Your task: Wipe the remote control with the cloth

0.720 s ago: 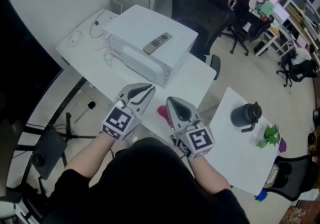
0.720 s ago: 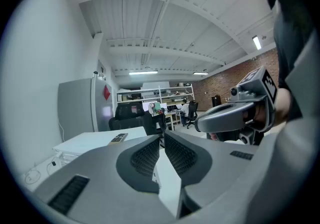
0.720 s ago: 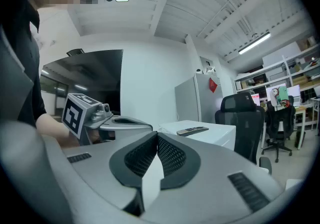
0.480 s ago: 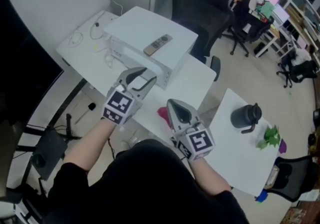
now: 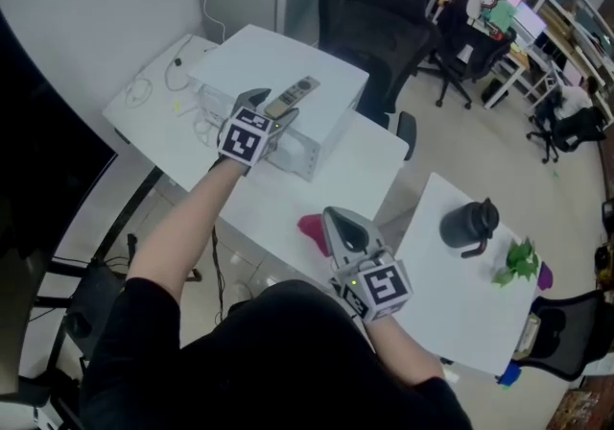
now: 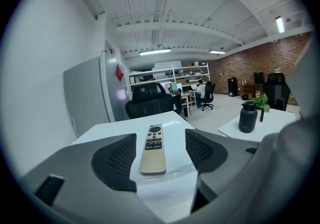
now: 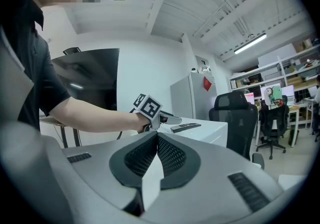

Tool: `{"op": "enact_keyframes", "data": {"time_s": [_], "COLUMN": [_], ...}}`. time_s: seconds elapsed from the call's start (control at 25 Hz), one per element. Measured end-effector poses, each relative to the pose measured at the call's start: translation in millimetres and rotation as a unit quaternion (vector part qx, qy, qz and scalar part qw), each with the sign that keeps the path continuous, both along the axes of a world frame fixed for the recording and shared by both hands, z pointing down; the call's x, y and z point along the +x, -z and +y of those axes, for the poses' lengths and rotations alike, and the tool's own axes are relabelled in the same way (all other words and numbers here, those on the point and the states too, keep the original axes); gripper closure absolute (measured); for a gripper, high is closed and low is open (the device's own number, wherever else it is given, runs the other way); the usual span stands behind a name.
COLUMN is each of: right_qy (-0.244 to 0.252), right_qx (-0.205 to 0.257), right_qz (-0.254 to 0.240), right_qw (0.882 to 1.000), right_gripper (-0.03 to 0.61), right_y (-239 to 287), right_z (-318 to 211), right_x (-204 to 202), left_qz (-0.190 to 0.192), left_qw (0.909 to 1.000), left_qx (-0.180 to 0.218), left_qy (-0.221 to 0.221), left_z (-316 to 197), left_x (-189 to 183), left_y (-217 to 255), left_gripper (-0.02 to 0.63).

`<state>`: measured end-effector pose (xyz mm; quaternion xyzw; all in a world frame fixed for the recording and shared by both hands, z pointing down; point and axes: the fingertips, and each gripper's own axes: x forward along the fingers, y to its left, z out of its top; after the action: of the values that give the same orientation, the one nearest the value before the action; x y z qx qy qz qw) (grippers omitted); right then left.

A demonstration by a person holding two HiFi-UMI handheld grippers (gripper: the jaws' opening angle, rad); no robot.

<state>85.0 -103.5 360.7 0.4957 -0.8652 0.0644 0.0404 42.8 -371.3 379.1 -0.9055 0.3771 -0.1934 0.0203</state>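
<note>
A slim pale-gold remote control (image 5: 295, 92) lies on top of a white box (image 5: 251, 56) on the white table. My left gripper (image 5: 275, 107) reaches out to it. In the left gripper view the remote's (image 6: 152, 144) near end lies between the open jaws of my left gripper (image 6: 159, 155), and neither pad touches it. A pink cloth (image 5: 312, 226) lies on the table's near edge. Just to its right, my right gripper (image 5: 336, 218) is shut on nothing. In the right gripper view its jaws meet at the tip of the right gripper (image 7: 157, 136), with the remote (image 7: 186, 127) beyond.
Loose white cables (image 5: 144, 87) lie on the table's far left. A black office chair (image 5: 374, 25) stands behind the box. A second white table (image 5: 451, 308) at the right carries a black jug (image 5: 470, 222) and a green plant (image 5: 518, 260).
My left gripper has moved forward from beside the right one up to the box, and now stands around the remote's near end. The right gripper has stayed by the cloth.
</note>
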Motion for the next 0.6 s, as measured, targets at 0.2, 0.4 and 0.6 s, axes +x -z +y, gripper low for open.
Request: {"op": "enact_keyframes", "data": {"time_s": [0.2, 0.4, 0.6], "right_qy": [-0.019, -0.032, -0.034], "right_qx": [-0.001, -0.002, -0.001], "right_qz": [0.000, -0.001, 0.002], "right_qw": [1.000, 1.000, 0.999], "right_gripper": [0.574, 0.574, 0.574], "right_y": [-2.0, -2.3, -3.2], "right_z": [3.1, 3.8, 3.0], "right_x": [18.1, 32.6, 38.5], "left_qz": [-0.028, -0.037, -0.040], "left_qw": [0.9983, 0.9958, 0.9945], "left_qx": [-0.051, -0.084, -0.096], "left_qy": [0.008, 0.003, 0.005], "left_z": [-33.9, -45.0, -50.6], "left_x": [13.1, 25.7, 31.0], "left_y": [-33.4, -48.1, -52.0], "left_gripper": [0.308, 0.308, 0.308]}}
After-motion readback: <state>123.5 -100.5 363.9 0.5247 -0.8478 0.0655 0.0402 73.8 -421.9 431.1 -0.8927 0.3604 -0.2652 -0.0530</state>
